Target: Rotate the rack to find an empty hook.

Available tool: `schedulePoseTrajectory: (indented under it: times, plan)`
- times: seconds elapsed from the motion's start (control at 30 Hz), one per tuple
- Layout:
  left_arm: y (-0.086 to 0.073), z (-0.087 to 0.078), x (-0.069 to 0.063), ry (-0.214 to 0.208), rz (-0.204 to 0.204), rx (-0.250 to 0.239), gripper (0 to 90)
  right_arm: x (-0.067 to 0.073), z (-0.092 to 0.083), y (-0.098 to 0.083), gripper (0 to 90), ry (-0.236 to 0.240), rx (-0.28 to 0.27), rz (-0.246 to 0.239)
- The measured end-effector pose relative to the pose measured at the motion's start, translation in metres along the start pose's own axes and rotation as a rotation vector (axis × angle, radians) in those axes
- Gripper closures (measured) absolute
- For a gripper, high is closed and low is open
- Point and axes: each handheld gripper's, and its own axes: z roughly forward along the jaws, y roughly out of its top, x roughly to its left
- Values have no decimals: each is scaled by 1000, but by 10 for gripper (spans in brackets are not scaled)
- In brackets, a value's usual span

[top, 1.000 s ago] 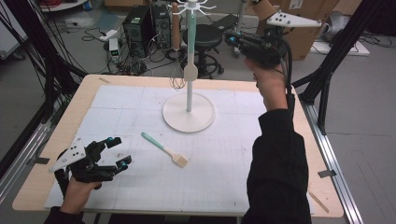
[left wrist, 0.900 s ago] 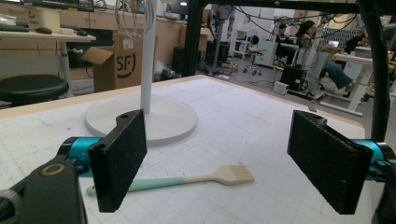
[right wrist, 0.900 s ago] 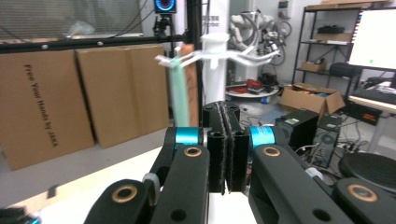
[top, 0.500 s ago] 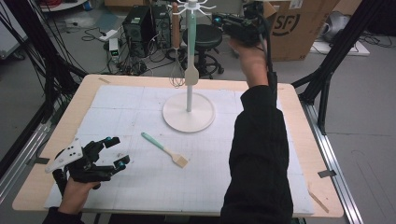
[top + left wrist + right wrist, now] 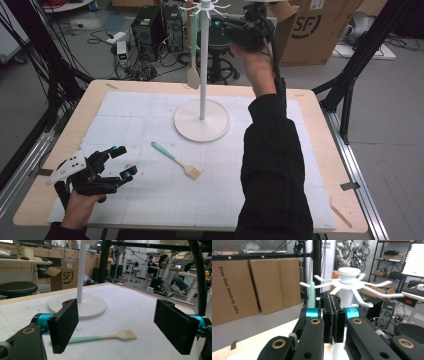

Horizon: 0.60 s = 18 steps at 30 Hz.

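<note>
A white hook rack stands on a round base at the middle of the table. A teal-handled brush hangs from one of its hooks, bristles down. A second teal-handled brush lies flat on the white mat. My right gripper is held high beside the rack's top, jaws shut, pads pressed together. In the right gripper view the right gripper faces the hooks, with the hanging brush just left. My left gripper rests open at the front left, short of the lying brush.
The wooden table carries a white gridded mat. Behind it are cardboard boxes, computer towers, cables and a stool. Black frame posts stand at both table sides.
The right hand has moved left and slightly up, bringing its shut gripper close to the rack's top. The left gripper and both brushes have stayed where they were.
</note>
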Motion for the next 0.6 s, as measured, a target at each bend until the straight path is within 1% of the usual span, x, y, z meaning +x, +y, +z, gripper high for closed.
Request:
schedulePoseTrajectory:
  times: [0.23, 0.3, 0.37, 0.43, 0.5, 0.6]
  plan:
    - [0, 0, 0, -1, -2, -1, 204, 13, 10, 2, 894, 18, 6, -11]
    - [0, 0, 0, 0, -5, -1, 204, 17, 9, 3, 894, 30, 5, -20]
    - [0, -1, 1, 0, -10, -6, 204, 18, 4, 4, 894, 36, -9, -29]
    - [0, -1, 1, 4, -10, -8, 204, 16, -8, 6, 894, 18, -34, -34]
    - [0, -1, 1, 3, -13, -11, 204, 11, -18, 7, 894, -21, -51, -25]
    - [0, -1, 1, 4, -13, -11, 203, 2, -30, 7, 894, -79, -57, -8]
